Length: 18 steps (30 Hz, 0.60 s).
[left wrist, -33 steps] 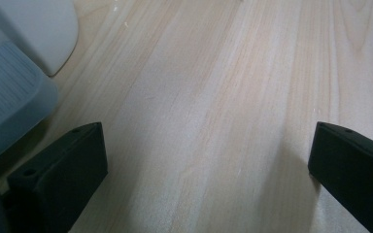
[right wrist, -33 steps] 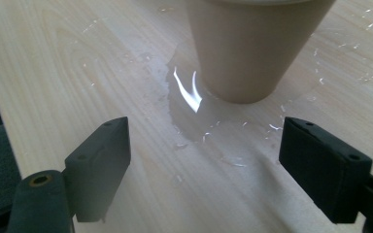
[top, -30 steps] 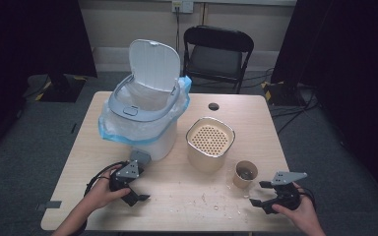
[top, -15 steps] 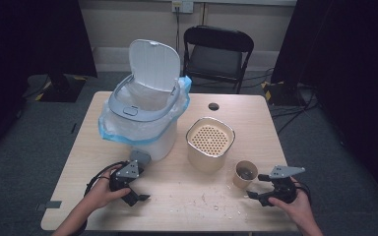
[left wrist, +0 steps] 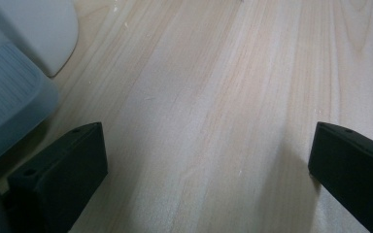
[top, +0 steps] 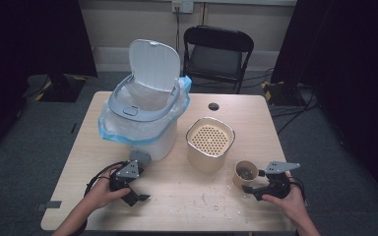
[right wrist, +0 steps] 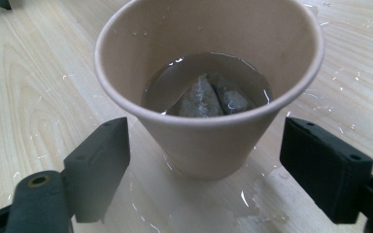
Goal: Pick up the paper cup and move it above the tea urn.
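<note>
On the tabletop (top: 177, 196), toward the near left corner, the left gripper (top: 137, 194) is held low over the wood by a hand (top: 101, 194), its jaws spread wide with only bare boards between them, as is seen in the left gripper view. Just behind it, at the left half of the tabletop, a white bin (top: 145, 118) lined with a blue-edged bag (top: 109, 132) is stood with its lid (top: 154, 65) tipped up. Right of centre, a tan container (top: 209, 143) with a perforated insert is placed. Just beside it, toward the near right corner, a paper cup (top: 246, 172) is stood upright, with liquid and a soaked tea bag (right wrist: 209, 97) seen inside it in the right gripper view. The right gripper (top: 252, 191) is held just short of the cup, its jaws apart, one on either side of the cup's base without touching it. Splashes of water (right wrist: 252, 194) are spread across the wood around the cup. Beyond the far edge, a black chair (top: 217, 54) is seen.
</note>
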Tool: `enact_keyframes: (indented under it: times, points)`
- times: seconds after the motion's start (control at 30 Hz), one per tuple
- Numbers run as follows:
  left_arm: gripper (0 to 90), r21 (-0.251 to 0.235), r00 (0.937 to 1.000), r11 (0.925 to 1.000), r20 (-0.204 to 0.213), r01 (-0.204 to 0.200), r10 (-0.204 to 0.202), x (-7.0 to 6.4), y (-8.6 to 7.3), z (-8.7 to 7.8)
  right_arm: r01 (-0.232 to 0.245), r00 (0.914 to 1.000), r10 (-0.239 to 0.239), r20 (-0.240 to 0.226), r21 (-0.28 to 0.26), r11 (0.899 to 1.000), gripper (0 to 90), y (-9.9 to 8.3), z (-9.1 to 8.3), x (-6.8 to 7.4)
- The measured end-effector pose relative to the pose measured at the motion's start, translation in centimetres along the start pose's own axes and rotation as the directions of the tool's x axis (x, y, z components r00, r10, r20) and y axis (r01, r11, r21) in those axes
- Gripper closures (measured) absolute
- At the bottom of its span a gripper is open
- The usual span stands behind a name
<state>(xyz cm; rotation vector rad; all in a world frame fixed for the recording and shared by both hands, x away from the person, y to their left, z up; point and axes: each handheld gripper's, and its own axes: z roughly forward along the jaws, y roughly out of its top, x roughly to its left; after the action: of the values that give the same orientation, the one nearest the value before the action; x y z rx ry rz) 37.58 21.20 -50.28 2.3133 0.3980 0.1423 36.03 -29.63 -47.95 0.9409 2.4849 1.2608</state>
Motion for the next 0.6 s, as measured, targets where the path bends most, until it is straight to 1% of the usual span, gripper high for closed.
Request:
enact_keyframes:
  times: [0.27,0.33,0.4,0.6]
  points:
    - [0.0,0.004,1.0,1.0,-0.001,-0.001,0.001,0.0,0.0,0.0,-0.007,1.0,0.007,-0.002,-0.02,1.0,20.0,0.1,0.5,-0.3]
    - [0.0,0.0,1.0,1.0,0.0,0.0,0.0,0.0,0.0,0.0,-0.015,0.9999,0.014,-0.01,-0.023,1.0,20.6,0.1,0.8,-0.4]
    - [0.0,-0.002,1.0,1.0,0.0,0.0,0.0,0.0,0.0,0.0,-0.011,0.9999,0.011,-0.007,-0.018,1.0,20.8,0.1,0.9,-0.4]
    - [0.0,-0.001,1.0,1.0,0.001,0.0,0.0,0.0,0.0,0.0,-0.026,0.9994,0.025,-0.022,-0.038,0.999,21.4,-0.1,1.4,-0.4]
